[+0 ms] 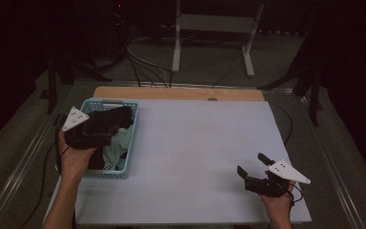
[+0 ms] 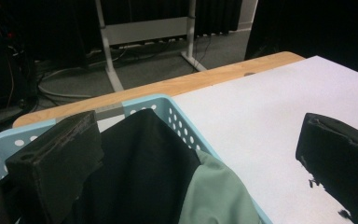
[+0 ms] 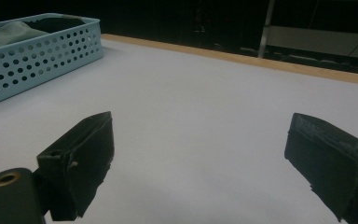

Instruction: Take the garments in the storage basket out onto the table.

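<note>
Reaching into the blue basket [image 1: 124,172] at nine o'clock.
Left claw [image 2: 200,154] gapes over black cloth [image 2: 140,163], empty; next, probably pinching it. Right claw [image 1: 252,168] wide, idle.

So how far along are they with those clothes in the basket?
Barely begun, it seems. The black garment and pale green garment lie in the blue basket. The left gripper hovers open over them; the right gripper waits open above the white table.

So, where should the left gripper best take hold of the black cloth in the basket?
Probably at the raised fold of the black cloth, coming from above. It is piled on top of the green cloth near the rim of the blue basket, and the left gripper hangs open over it.
</note>
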### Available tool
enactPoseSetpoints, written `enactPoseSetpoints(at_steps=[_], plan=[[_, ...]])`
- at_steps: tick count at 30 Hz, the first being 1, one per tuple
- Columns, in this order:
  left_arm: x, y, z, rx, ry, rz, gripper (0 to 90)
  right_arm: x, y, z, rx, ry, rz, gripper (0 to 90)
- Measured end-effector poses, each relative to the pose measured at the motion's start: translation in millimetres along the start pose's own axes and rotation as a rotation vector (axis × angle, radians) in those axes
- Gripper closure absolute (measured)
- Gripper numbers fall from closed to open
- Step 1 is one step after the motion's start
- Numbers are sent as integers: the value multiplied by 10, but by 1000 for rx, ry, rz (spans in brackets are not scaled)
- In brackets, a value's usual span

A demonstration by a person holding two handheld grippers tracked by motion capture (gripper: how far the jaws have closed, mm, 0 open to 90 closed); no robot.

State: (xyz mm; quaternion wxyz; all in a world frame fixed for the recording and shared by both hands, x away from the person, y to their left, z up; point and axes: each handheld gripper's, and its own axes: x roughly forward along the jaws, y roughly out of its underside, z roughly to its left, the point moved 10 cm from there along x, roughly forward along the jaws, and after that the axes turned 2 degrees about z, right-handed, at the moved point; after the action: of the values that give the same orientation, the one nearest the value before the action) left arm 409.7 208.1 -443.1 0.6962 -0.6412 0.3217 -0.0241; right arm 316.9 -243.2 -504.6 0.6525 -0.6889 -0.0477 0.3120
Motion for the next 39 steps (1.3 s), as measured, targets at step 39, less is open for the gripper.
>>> enactPoseSetpoints(at_steps=[39], plan=[[390, 187, 225, -50, -37, 105, 5, 9, 10, 1, -4, 1, 7, 79]])
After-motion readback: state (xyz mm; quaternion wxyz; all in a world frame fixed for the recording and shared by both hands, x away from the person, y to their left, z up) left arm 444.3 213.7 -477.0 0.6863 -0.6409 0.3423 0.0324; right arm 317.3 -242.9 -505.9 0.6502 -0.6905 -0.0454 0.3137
